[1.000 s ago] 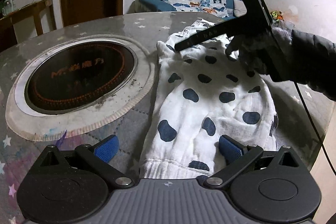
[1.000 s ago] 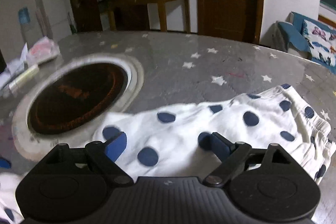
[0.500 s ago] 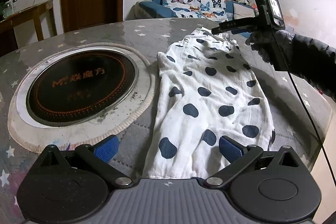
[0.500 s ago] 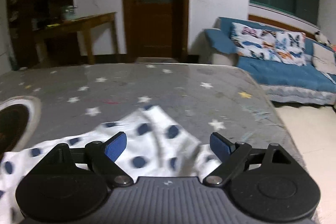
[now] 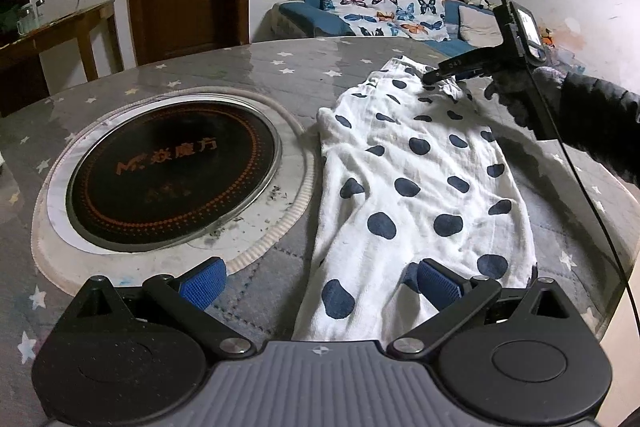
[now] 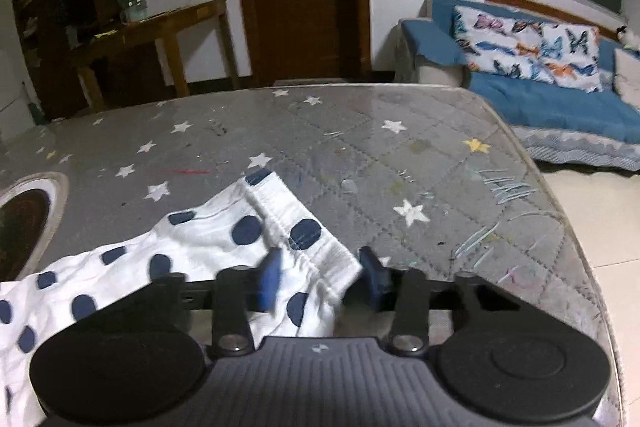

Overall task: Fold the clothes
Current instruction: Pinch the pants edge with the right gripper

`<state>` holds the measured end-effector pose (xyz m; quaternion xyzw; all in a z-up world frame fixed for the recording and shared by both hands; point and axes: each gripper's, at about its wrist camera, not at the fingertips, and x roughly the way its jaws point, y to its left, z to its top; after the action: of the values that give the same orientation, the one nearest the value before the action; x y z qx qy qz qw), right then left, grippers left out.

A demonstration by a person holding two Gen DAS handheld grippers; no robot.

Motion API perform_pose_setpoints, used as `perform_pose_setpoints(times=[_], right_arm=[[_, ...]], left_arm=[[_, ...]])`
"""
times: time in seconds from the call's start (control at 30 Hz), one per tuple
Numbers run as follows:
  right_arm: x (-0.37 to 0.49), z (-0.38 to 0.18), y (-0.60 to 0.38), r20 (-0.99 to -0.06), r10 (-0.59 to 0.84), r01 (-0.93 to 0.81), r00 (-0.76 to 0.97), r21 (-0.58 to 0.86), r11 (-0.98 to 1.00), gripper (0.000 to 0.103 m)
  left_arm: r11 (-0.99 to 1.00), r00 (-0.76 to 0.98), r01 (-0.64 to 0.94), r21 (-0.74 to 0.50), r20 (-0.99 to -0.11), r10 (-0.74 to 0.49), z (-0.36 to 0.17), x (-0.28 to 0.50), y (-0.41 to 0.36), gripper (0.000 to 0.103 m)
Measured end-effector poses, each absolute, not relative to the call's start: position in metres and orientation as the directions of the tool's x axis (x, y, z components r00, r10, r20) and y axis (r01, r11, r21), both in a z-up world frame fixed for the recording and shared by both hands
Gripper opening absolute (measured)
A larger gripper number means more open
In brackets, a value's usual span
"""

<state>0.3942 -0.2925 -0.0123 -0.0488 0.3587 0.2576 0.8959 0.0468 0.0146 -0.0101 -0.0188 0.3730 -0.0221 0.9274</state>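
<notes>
A white garment with dark blue spots [image 5: 420,183] lies stretched out on the grey star-print table, its near hem under my left gripper [image 5: 320,281]. The left gripper is open, its right pad over the hem. In the right wrist view my right gripper [image 6: 322,277] stands at the garment's far waistband corner [image 6: 304,239]. Its blue pads have come partly together around the waistband fold, with a gap still between them. The right gripper also shows in the left wrist view [image 5: 448,73], held by a gloved hand at the far end.
A round black induction cooktop [image 5: 172,175] is set into the table to the left of the garment. The table's right edge [image 5: 616,259] runs close by the garment. A blue sofa [image 6: 552,99] and a wooden side table [image 6: 156,39] stand beyond.
My right gripper has moved along the garment to its far waistband corner, dropped onto it, and its pads have drawn in around the fold. The left gripper has stayed open at the near hem.
</notes>
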Motion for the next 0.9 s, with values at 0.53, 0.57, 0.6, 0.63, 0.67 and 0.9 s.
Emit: perform_pose_setpoints(times=[0.53, 0.57, 0.6, 0.63, 0.67, 0.9], right_arm=[[0.337, 0.057, -0.286, -0.539, 0.571, -0.571, 0.620, 0.190, 0.799, 0.015], [0.330, 0.063, -0.285, -0.527, 0.586, -0.584, 0.616, 0.193, 0.788, 0.015], [0.324, 0.068, -0.284, -0.517, 0.598, -0.597, 0.613, 0.193, 0.779, 0.015], [0.318, 0.073, -0.282, -0.507, 0.608, -0.609, 0.611, 0.190, 0.770, 0.015], [0.309, 0.080, -0.280, -0.497, 0.621, -0.625, 0.606, 0.187, 0.758, 0.015], [0.289, 0.093, -0.276, -0.486, 0.630, -0.653, 0.605, 0.150, 0.742, 0.015]], left_arm=[[0.999, 0.747, -0.005, -0.031, -0.664, -0.017, -0.002, 0.032, 0.018, 0.103], [1.000, 0.749, -0.005, -0.030, -0.662, -0.016, -0.002, 0.030, 0.018, 0.103], [1.000, 0.751, -0.006, -0.029, -0.660, -0.014, -0.002, 0.029, 0.018, 0.103], [1.000, 0.752, -0.008, -0.029, -0.659, -0.013, -0.001, 0.027, 0.019, 0.103], [0.999, 0.753, -0.011, -0.031, -0.658, -0.012, -0.001, 0.026, 0.020, 0.103], [0.999, 0.769, -0.008, -0.044, -0.639, -0.023, 0.003, 0.019, 0.019, 0.103]])
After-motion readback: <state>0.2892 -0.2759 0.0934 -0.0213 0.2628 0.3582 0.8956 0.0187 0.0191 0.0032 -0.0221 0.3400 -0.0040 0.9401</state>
